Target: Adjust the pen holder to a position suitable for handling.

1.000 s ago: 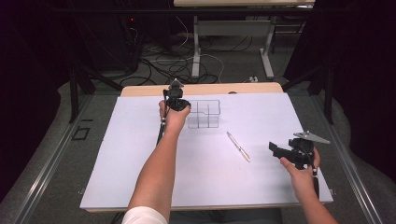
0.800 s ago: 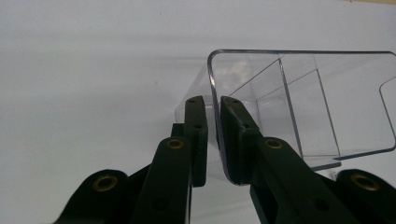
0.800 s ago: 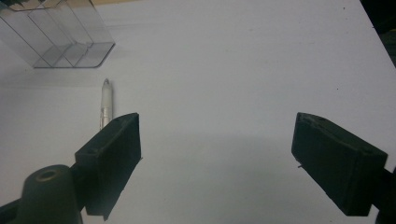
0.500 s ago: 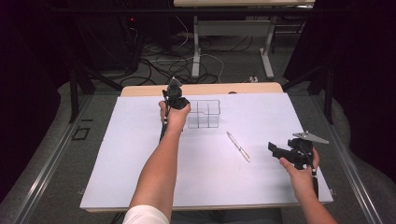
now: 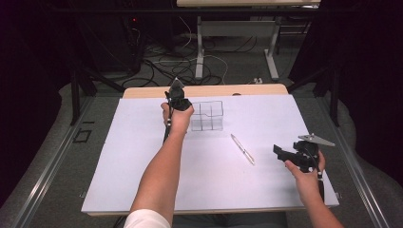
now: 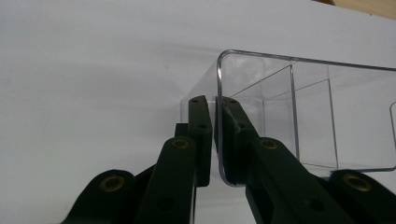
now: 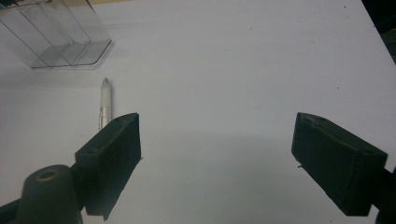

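**Inspector:** Start at the tools. Left gripper?

**Assessor:** The left gripper [image 6: 215, 135] is closed narrow on the near-left wall of the clear plastic box with inner dividers [image 6: 308, 116]. One jaw is outside the wall and one inside, with the rim standing between them. In the high view the left gripper [image 5: 180, 103] sits at the box's left end.

**Inspector:** Right gripper?

**Assessor:** The right gripper [image 7: 217, 154] is spread wide and holds nothing. It hovers at the near right of the table, and in the high view the right gripper [image 5: 281, 153] is well apart from the box.

**Inspector:** Where do the items lie?

**Assessor:** The box [image 5: 207, 116] stands upright toward the far middle of the white-covered table [image 5: 138, 171]. A slim white pen [image 5: 243, 149] lies flat between the box and the right gripper, touching neither. From the right gripper's camera, the pen [image 7: 106, 105] runs just beyond its left jaw.

**Inspector:** Any change over the last second?

**Assessor:** Almost none. The box has not shifted, the left grip stays clamped, and the right gripper has edged only slightly.

**Inspector:** Meaning?

**Assessor:** In my judgement, the box is being steadied, and the pen pickup has not yet begun.
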Motion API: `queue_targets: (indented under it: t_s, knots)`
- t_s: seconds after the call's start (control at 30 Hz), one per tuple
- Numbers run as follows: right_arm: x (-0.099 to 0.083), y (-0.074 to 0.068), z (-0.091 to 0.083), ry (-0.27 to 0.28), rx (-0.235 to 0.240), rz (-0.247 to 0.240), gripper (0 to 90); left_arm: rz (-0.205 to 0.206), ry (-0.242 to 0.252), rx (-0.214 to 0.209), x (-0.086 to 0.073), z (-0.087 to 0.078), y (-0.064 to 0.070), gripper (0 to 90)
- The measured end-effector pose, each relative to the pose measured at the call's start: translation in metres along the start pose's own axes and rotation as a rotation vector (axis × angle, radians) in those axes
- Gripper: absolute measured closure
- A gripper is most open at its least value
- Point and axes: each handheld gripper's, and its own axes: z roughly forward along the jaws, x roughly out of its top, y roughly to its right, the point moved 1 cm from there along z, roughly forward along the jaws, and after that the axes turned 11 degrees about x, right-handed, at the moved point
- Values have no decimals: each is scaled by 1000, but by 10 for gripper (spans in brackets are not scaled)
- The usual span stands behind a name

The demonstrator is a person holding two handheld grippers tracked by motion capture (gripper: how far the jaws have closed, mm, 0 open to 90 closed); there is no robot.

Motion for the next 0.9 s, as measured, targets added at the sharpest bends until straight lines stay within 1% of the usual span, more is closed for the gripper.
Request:
queue_targets:
  t_s: [0.2,0.23,0.27,0.3,0.33,0.37,0.43,0.47,0.63,0.7,0.77,0.8,0.9]
  knots:
    - [0,0,-1,-3,-2,7,153,18,-25,10,-5,-6,-1,848]
    - [0,0,-1,-2,-2,9,153,19,-23,13,-7,-8,-1,848]
    - [0,1,-2,-1,-3,-1,153,26,-24,11,-8,-9,-1,848]
    - [0,0,-2,0,-4,12,153,31,-24,9,-11,-11,0,848]
    - [0,1,-2,1,-4,11,153,30,-21,7,-12,-11,0,848]
    - [0,1,-2,1,-3,11,153,37,-26,-2,-14,-12,-1,849]
    - [0,2,-2,4,-8,5,153,44,-30,-7,-19,-14,-1,854]
    - [1,2,-3,3,-5,5,153,38,-27,-7,-20,-14,-1,854]
    - [2,3,-5,10,-5,13,153,58,-35,6,-31,-20,-1,852]
    - [1,4,-5,8,-8,12,153,52,-33,-3,-36,-23,-1,850]
    - [1,4,-4,7,-7,23,153,52,-40,-7,-41,-26,-3,850]
    - [1,4,-4,6,-6,25,153,46,-50,-11,-43,-27,-4,851]
    - [0,3,-4,4,-1,19,153,38,-53,-5,-49,-30,-6,846]
